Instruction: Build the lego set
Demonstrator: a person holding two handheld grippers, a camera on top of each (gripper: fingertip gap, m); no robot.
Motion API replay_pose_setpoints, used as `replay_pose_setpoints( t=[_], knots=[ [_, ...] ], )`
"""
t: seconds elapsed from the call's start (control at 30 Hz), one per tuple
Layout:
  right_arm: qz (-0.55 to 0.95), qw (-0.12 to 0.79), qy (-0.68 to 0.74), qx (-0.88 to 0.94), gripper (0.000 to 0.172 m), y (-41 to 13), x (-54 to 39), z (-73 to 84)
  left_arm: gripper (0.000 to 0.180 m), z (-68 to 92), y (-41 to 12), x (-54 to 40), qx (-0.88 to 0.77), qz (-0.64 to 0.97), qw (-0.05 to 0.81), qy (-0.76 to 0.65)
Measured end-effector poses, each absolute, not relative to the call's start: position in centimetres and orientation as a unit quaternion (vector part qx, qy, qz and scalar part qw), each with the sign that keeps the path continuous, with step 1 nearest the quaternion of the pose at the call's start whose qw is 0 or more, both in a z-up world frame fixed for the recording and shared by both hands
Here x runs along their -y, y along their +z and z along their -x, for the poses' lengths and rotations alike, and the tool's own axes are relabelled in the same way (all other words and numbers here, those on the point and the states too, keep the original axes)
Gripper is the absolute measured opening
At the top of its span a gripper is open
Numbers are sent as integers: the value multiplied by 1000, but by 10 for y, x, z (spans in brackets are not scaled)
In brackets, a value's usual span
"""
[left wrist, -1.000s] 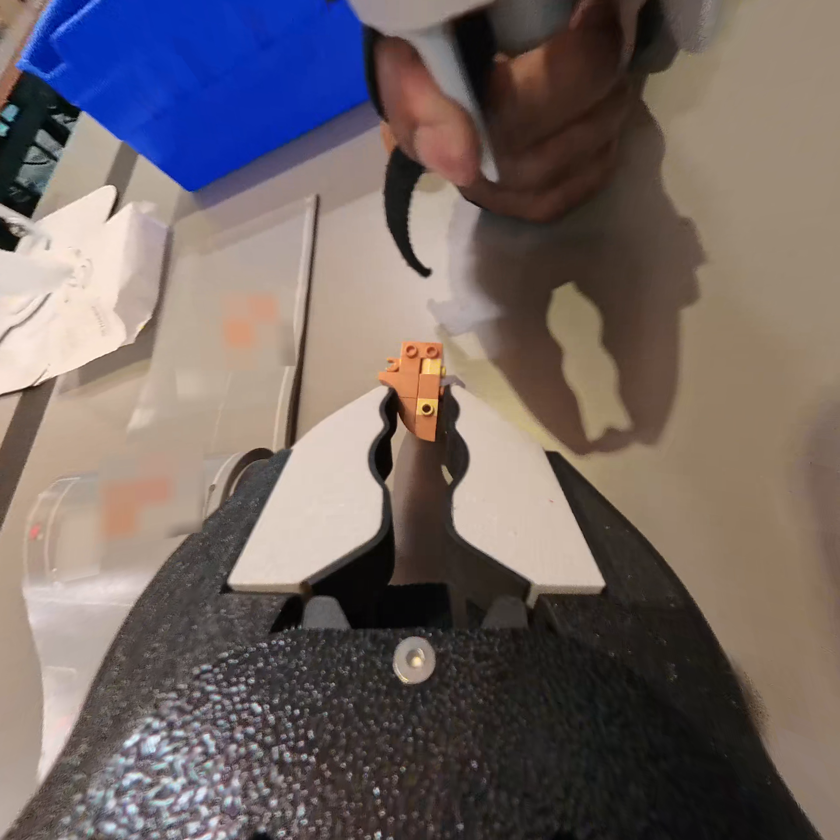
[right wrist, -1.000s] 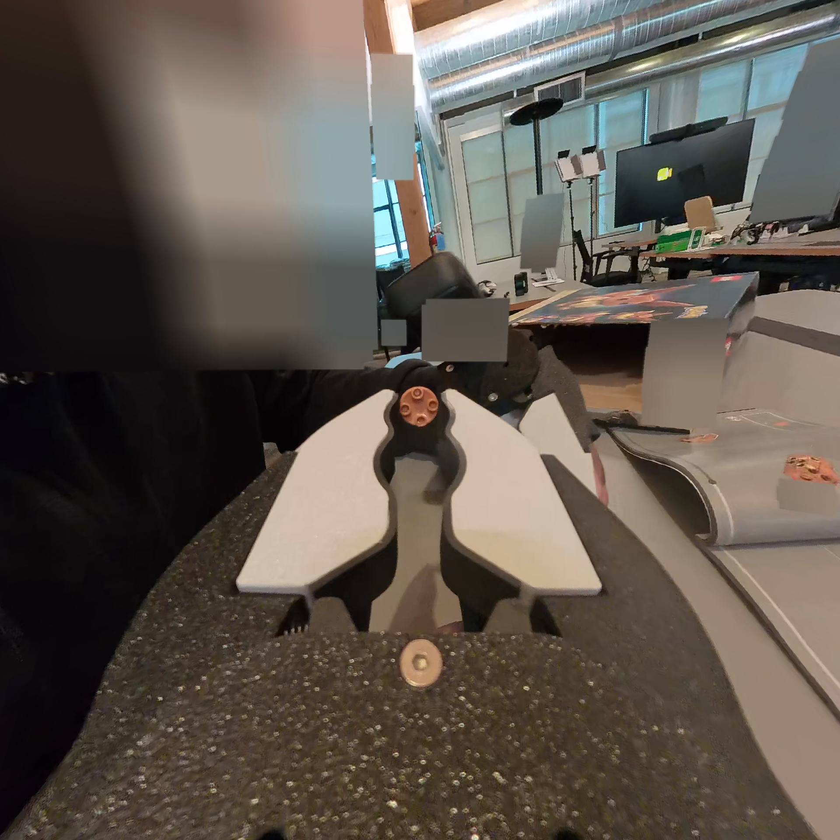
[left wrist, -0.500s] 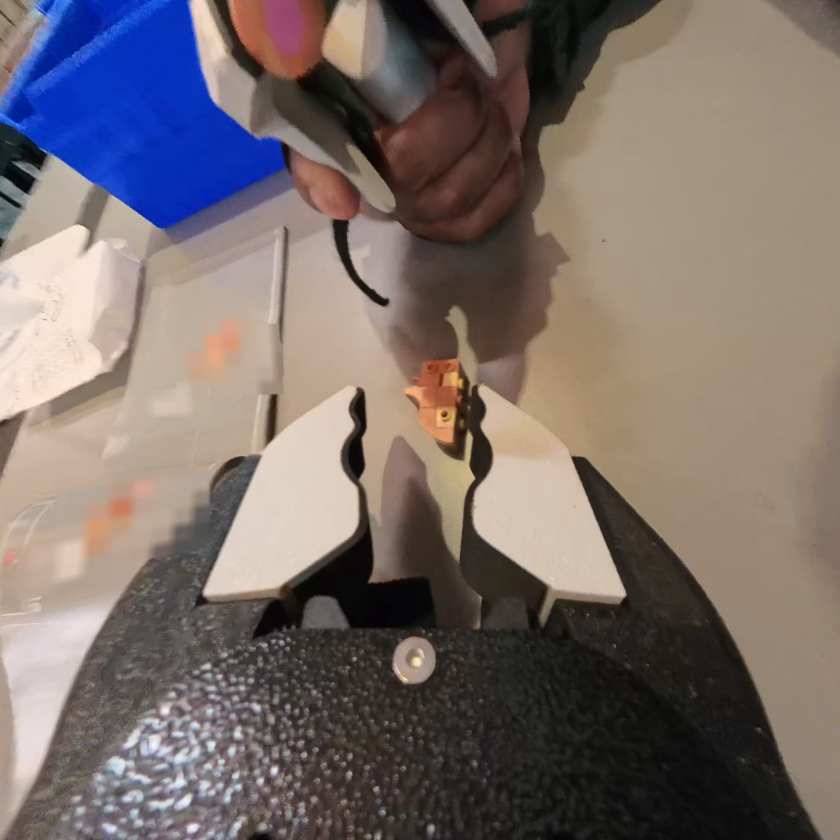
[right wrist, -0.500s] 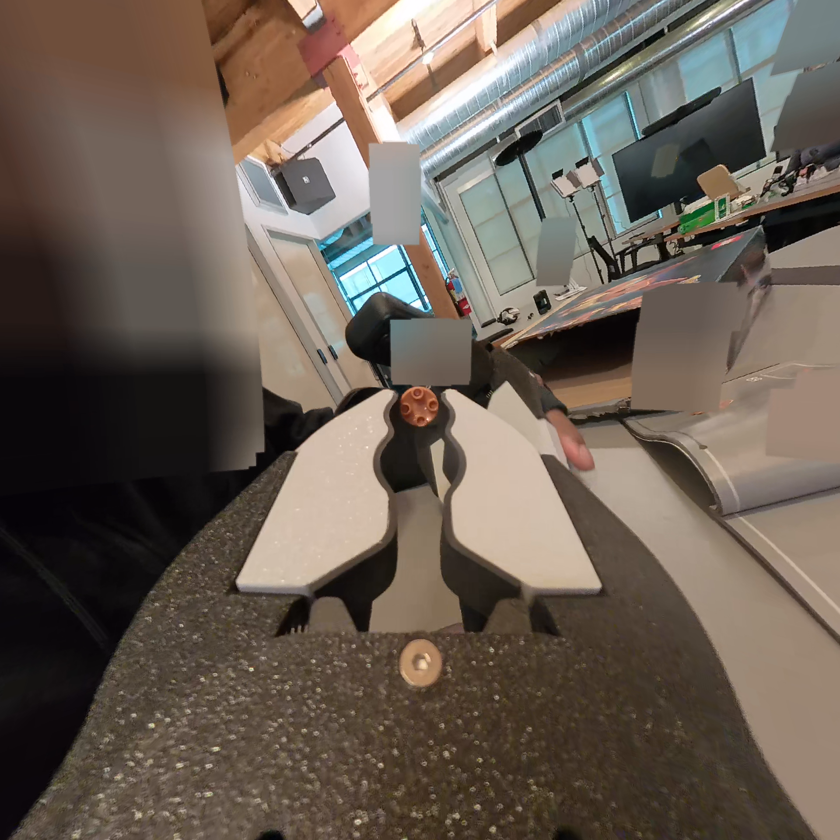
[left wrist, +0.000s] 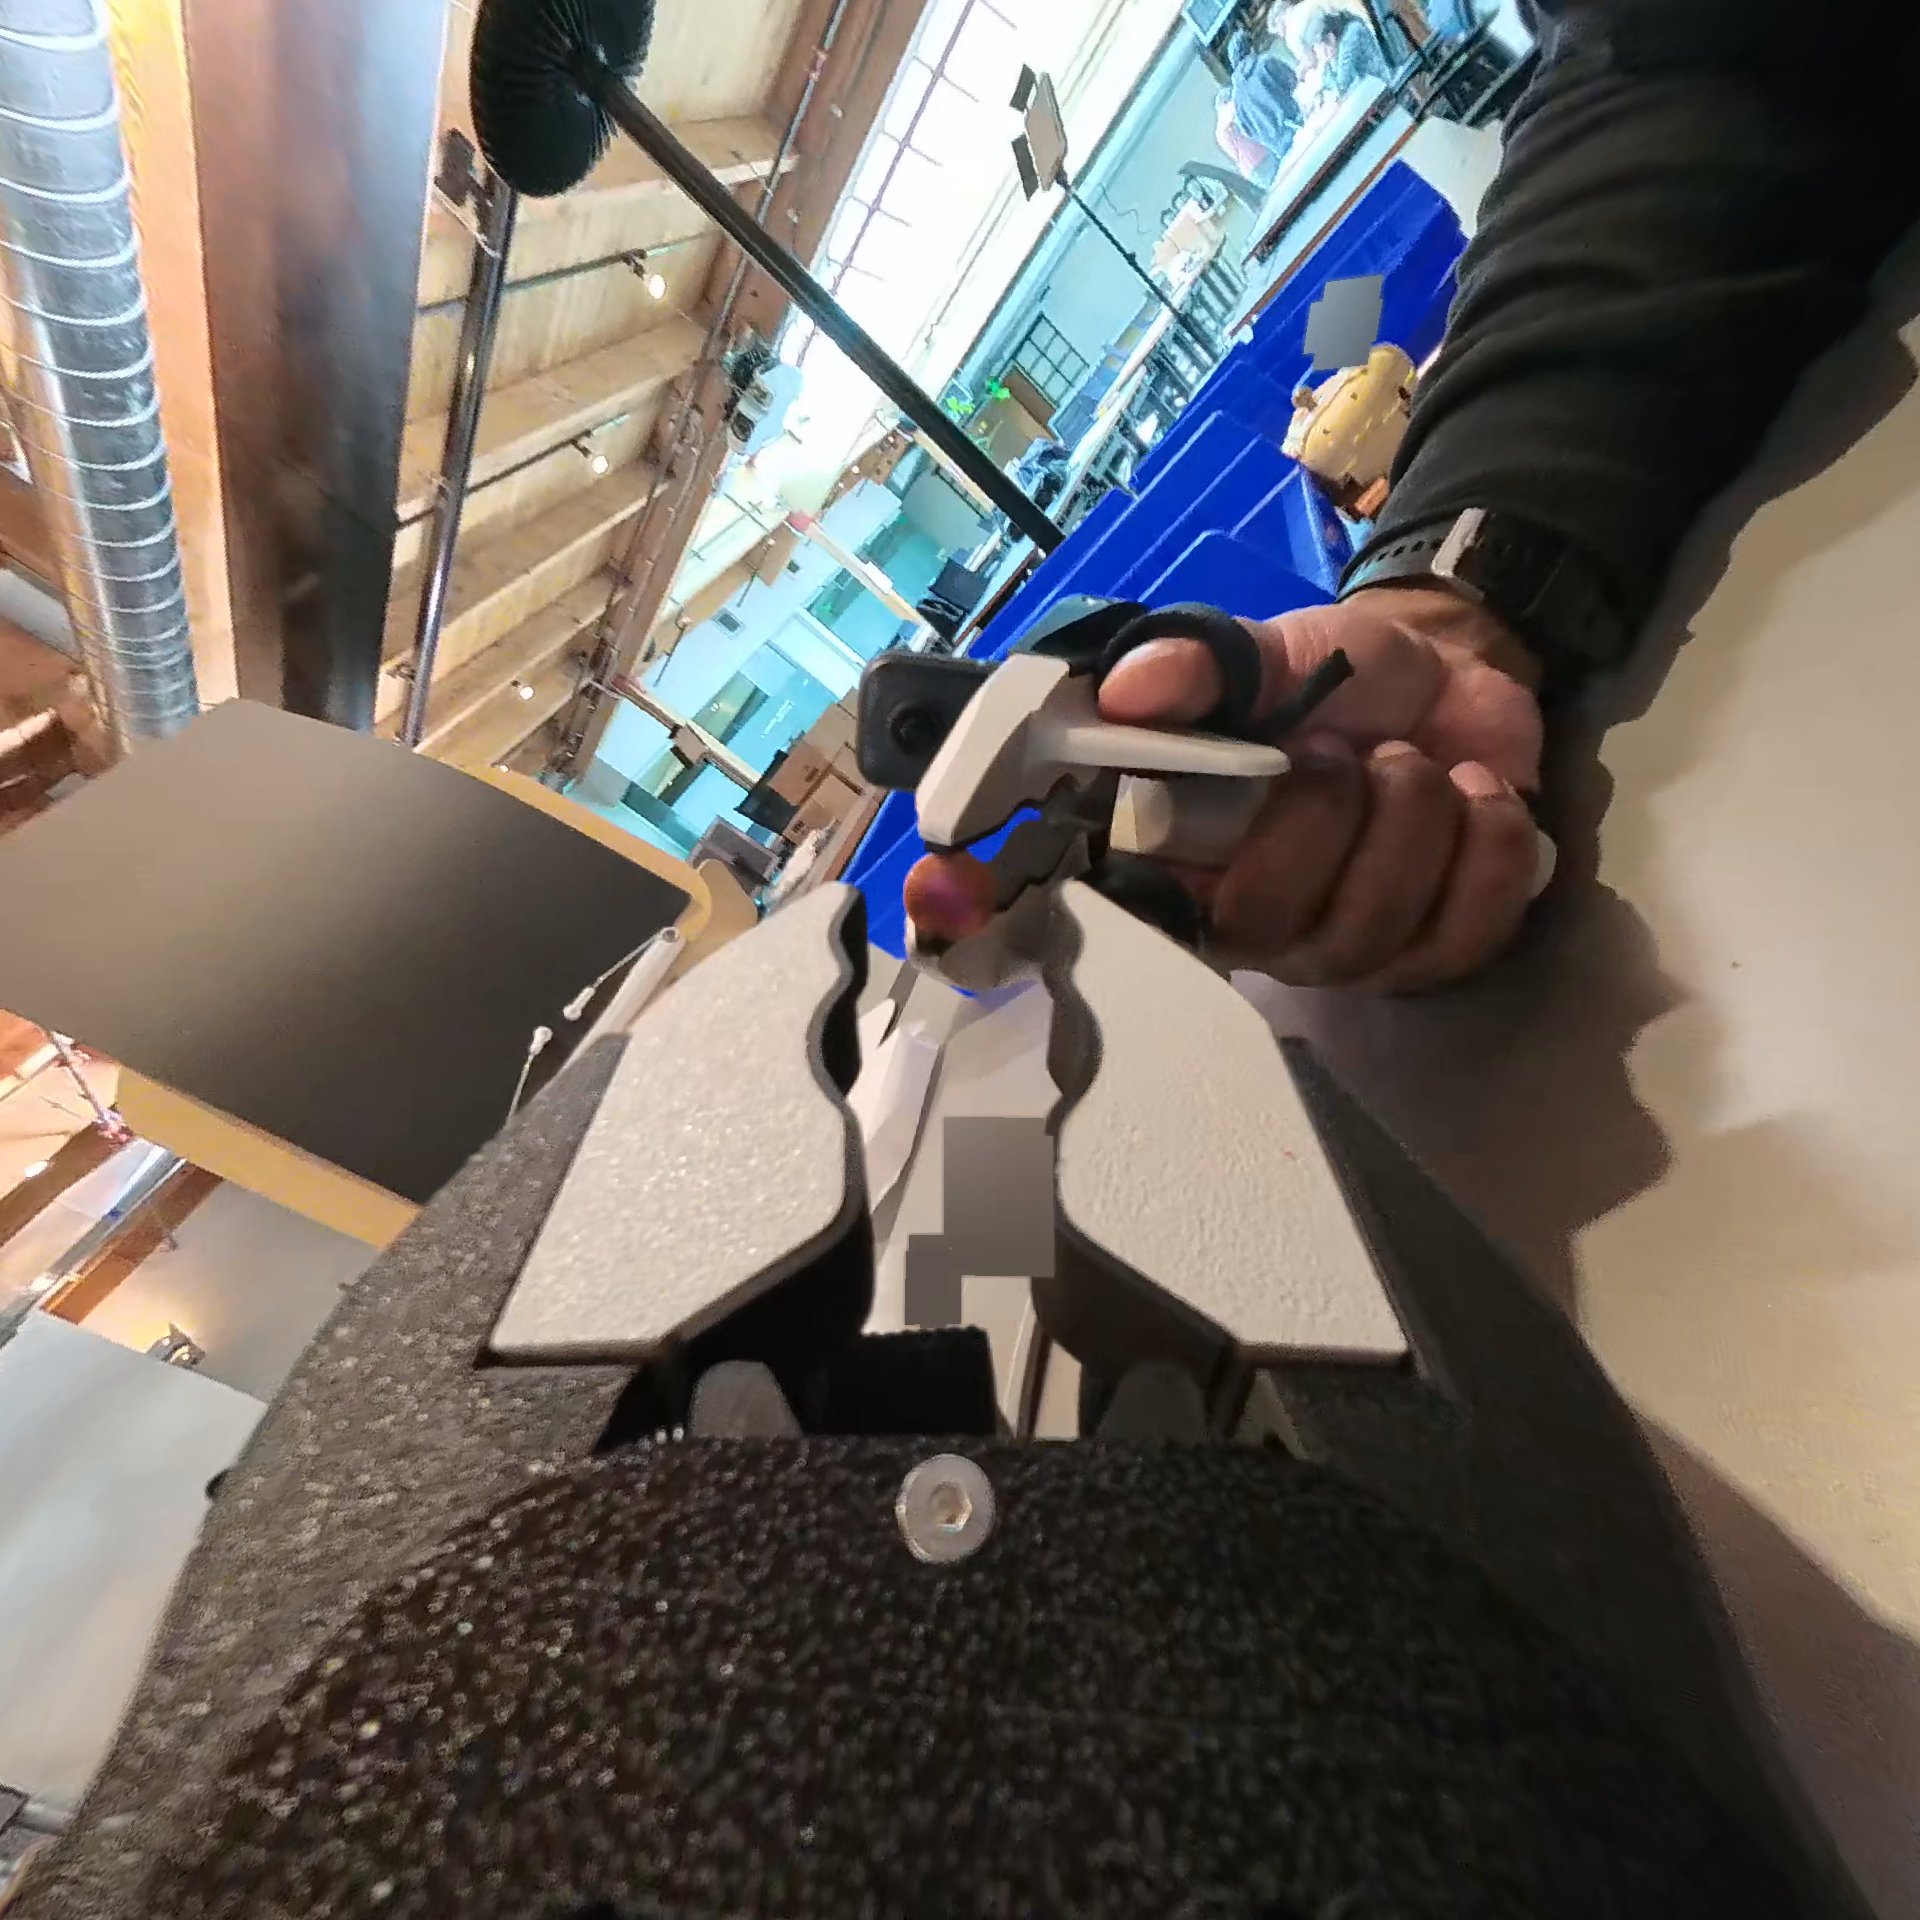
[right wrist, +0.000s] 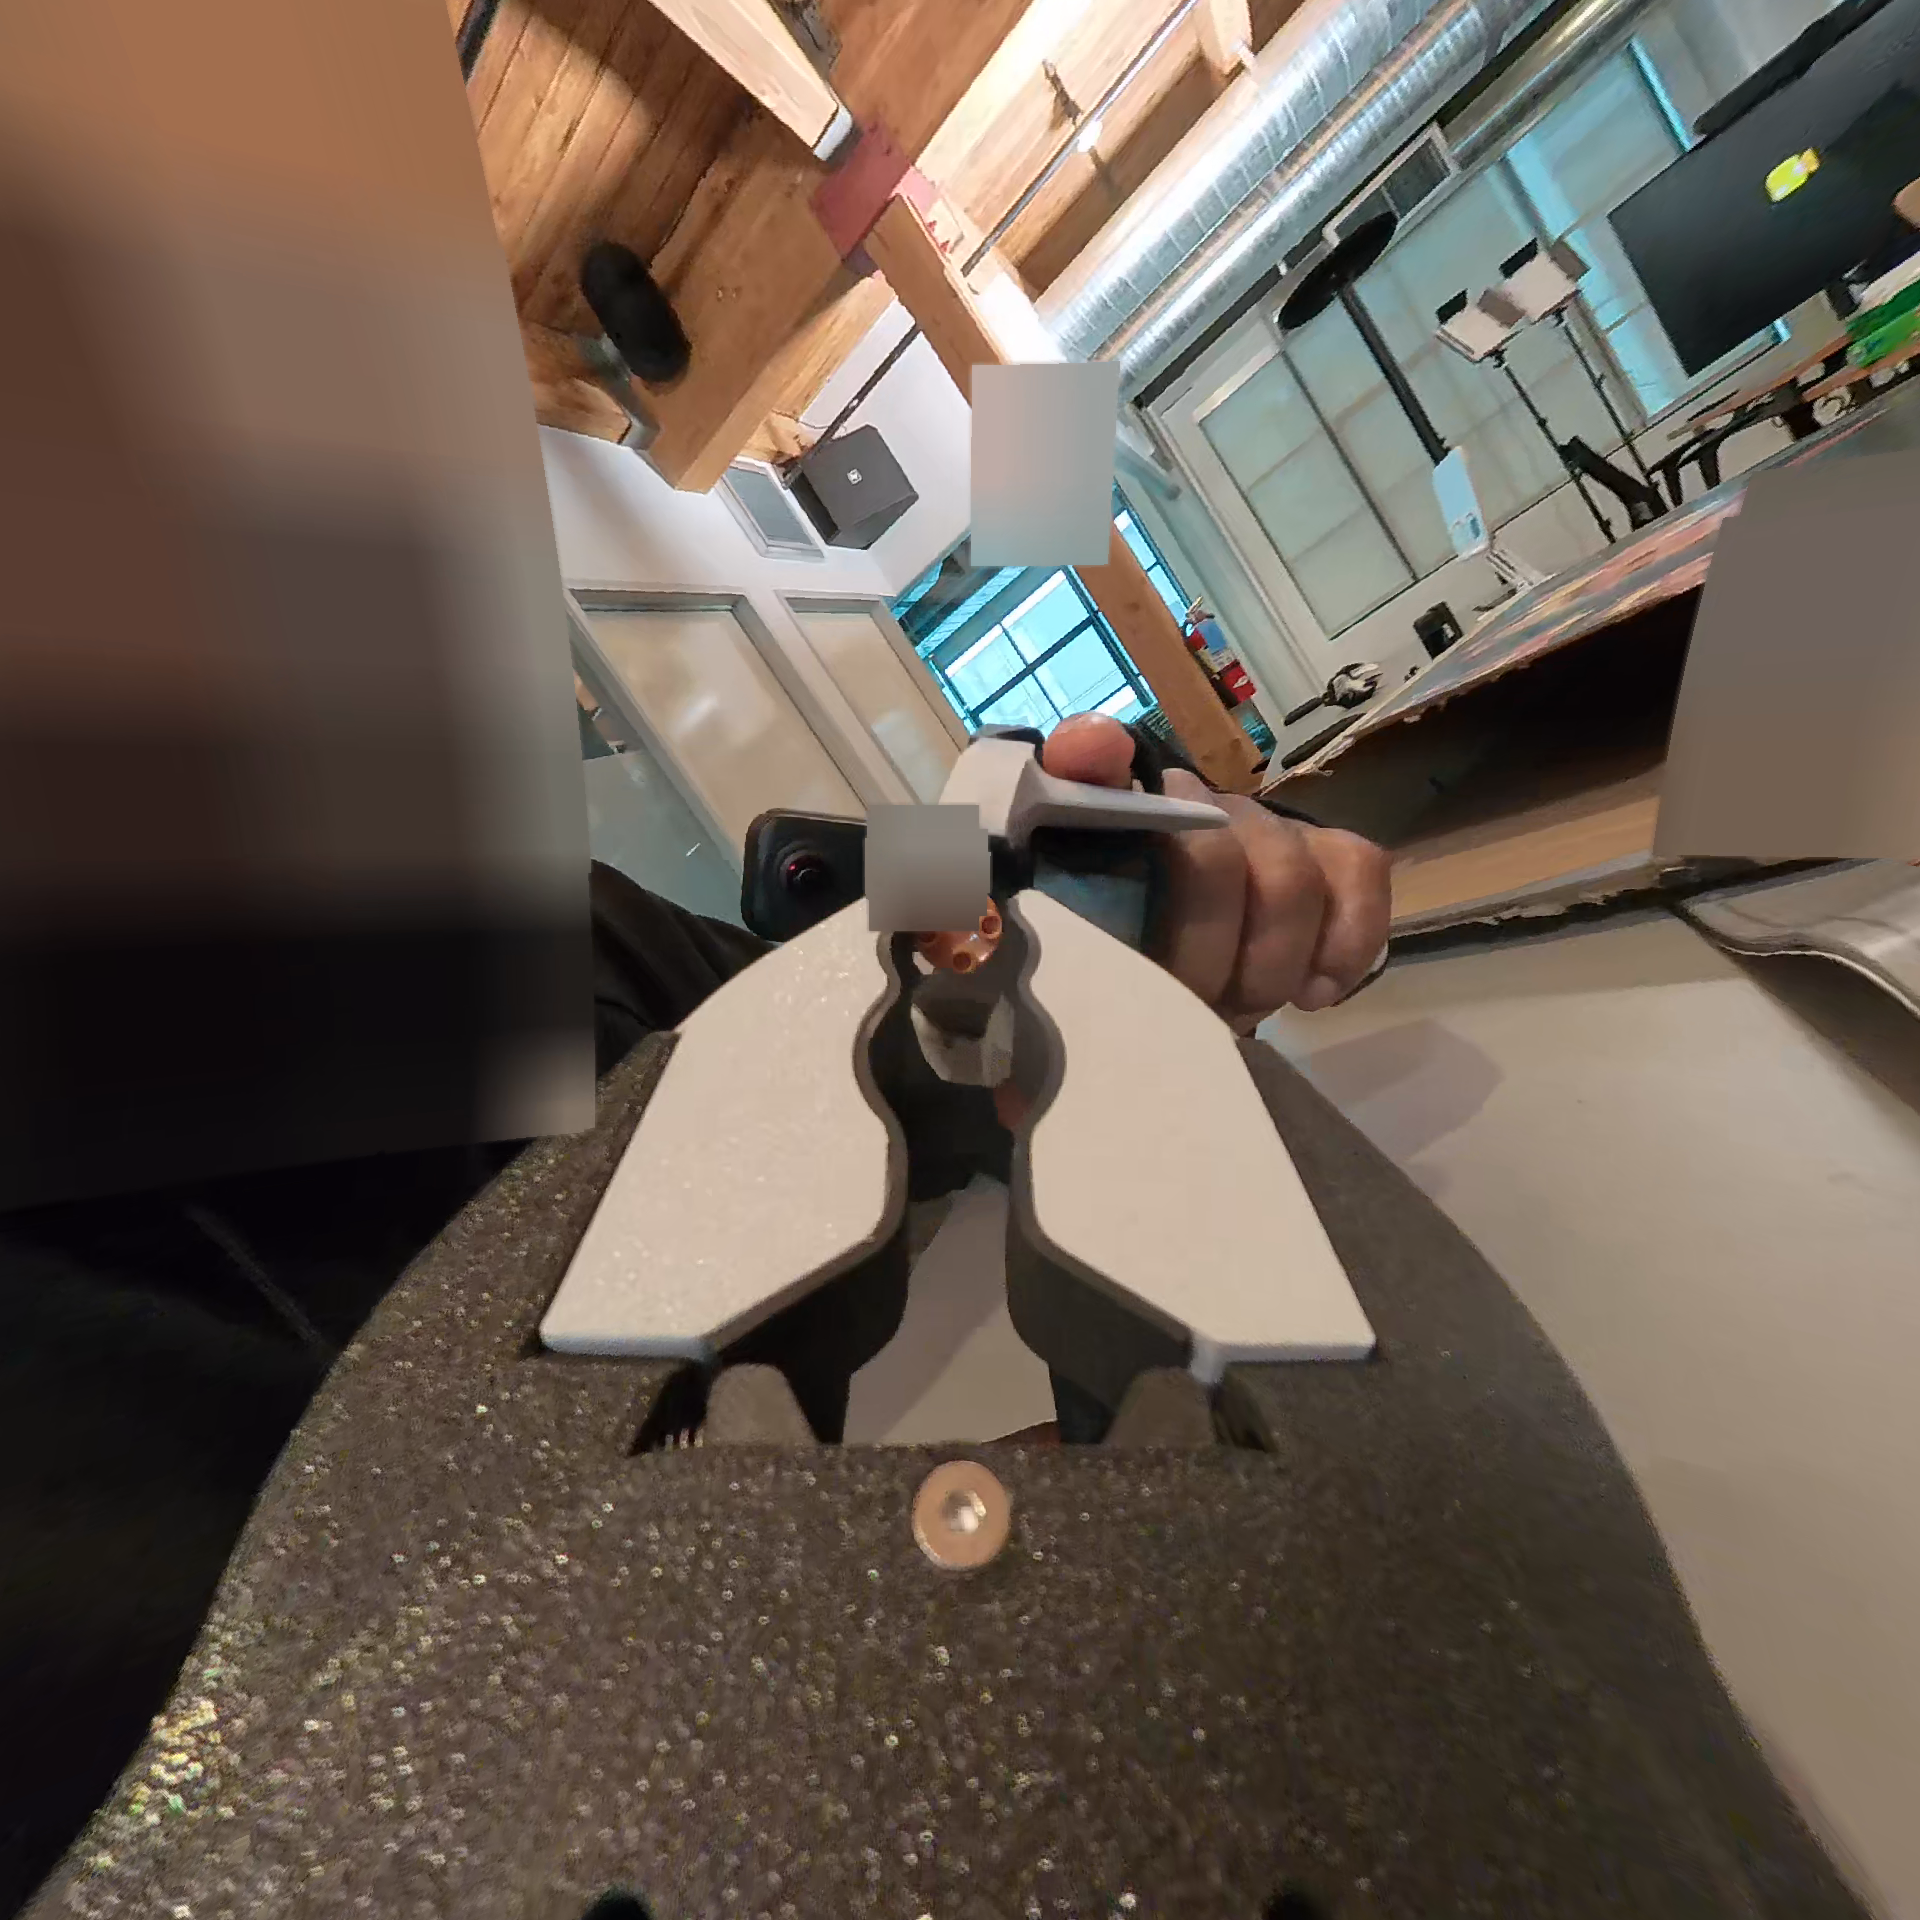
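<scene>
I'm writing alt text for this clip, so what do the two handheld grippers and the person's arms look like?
Each gripper has two flat pale grey fingers with wavy dark-edged inner sides, on a speckled black body with a silver screw. The other gripper shows a grey trigger handle, black finger loop and black camera. The arm wears a dark sleeve and wristwatch.

Bright daylight from windows (left wrist: 914,187), soft shadows on table (right wrist: 1558,1143), fisheye bending at edges, slight motion blur

Gripper fingers (left wrist: 717,1122) pale grey, bodies speckly black foam. Little round studded piece (right wrist: 961,940) coppery orange. Bins (left wrist: 1195,499) bright blue. Sleeve (left wrist: 1662,260) black. Table (right wrist: 1662,1195) plain beige-grey. Ceiling beams (right wrist: 727,156) warm brown wood.
</scene>
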State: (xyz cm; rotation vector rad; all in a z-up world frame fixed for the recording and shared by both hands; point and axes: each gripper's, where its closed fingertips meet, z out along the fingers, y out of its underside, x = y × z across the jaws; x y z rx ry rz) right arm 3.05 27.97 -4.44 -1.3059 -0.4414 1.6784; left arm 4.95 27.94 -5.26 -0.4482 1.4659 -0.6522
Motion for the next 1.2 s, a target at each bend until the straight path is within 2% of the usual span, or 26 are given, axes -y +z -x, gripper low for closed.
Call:
replay_pose_setpoints(
  t=[0.03, 0.13, 0.3, 0.63, 0.83, 1.2],
  knots=[
    [533, 466, 682, 183, 15, -45, -279, -30, 29, -49, -51, -278, -647, 197, 677, -291],
    [534, 466, 681, 184, 15, -45, -278, -29, 17, -48, -49, -276, -646, 189, 684, -283],
    [542, 468, 671, 191, 15, -47, -278, -28, 16, -47, -52, -275, -658, 195, 667, -290],
    [585, 473, 601, 271, 17, -61, -268, -15, 16, -34, -69, -261, -726, 214, 532, -379],
    [615, 431, 585, 307, 18, -74, -259, -2, 16, -24, -85, -249, -772, 196, 469, -381],
    [634, 413, 588, 285, 16, -77, -262, -6, 16, -27, -88, -252, -774, 194, 487, -356]
  ],
)
